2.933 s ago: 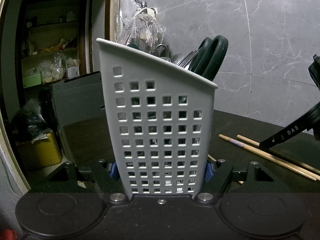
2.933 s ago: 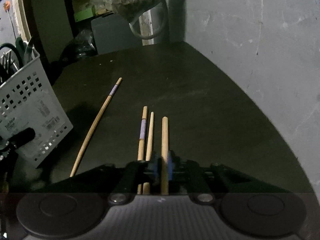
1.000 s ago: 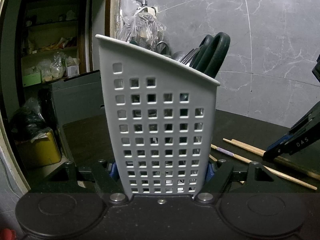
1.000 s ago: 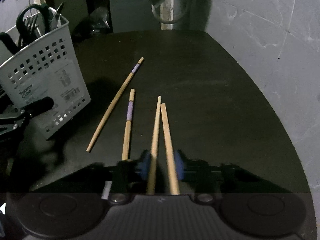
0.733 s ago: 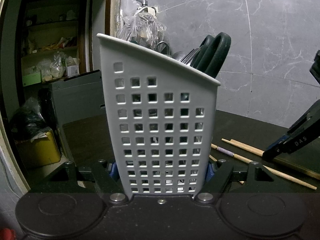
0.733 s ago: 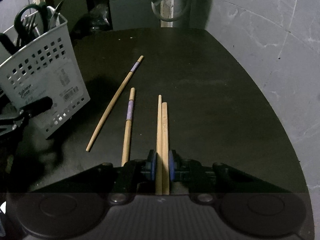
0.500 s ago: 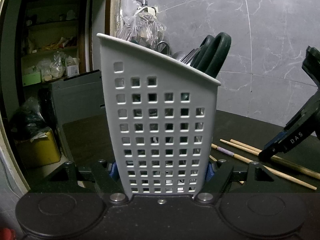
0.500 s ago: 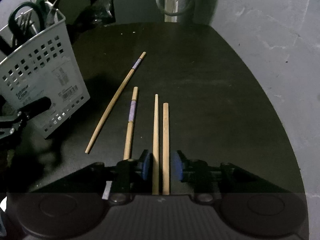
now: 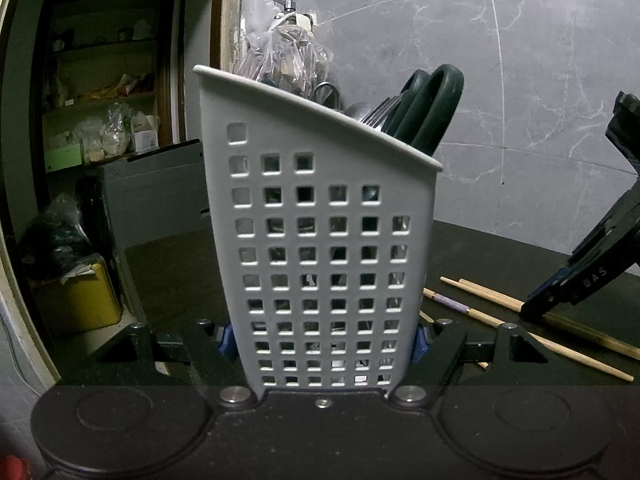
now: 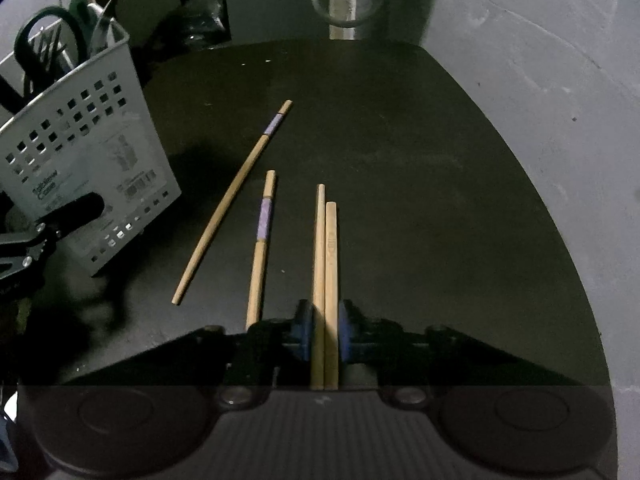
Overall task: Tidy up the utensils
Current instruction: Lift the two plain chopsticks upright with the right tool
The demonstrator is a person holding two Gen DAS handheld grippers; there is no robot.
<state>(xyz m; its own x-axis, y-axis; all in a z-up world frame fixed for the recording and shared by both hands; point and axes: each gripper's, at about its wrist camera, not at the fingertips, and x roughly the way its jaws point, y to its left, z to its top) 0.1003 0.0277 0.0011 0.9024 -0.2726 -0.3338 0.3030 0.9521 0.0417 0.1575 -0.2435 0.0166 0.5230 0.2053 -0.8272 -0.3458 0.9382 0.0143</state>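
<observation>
A white perforated utensil basket [image 9: 320, 240] stands on the black table, and my left gripper [image 9: 322, 346] is shut on its base. Dark green scissors [image 9: 432, 108] and forks stick out of the top. The basket [image 10: 80, 152] also shows at the left of the right wrist view. My right gripper [image 10: 324, 328] points down at the table; its jaws are closing on two plain wooden chopsticks [image 10: 325, 248], which lie side by side between the blue pads. Two purple-banded chopsticks [image 10: 262, 240] [image 10: 236, 196] lie on the table to their left.
The black table [image 10: 400, 160] ends at a grey marble wall [image 10: 540, 120] on the right. A plastic bag [image 9: 280, 52] hangs behind the basket. Past the table's left edge are a shelf room and a yellow bin [image 9: 76, 300].
The right jaws stood apart around the two plain chopsticks half a second ago and have closed on them again, pressing them together. The left gripper and basket have not moved.
</observation>
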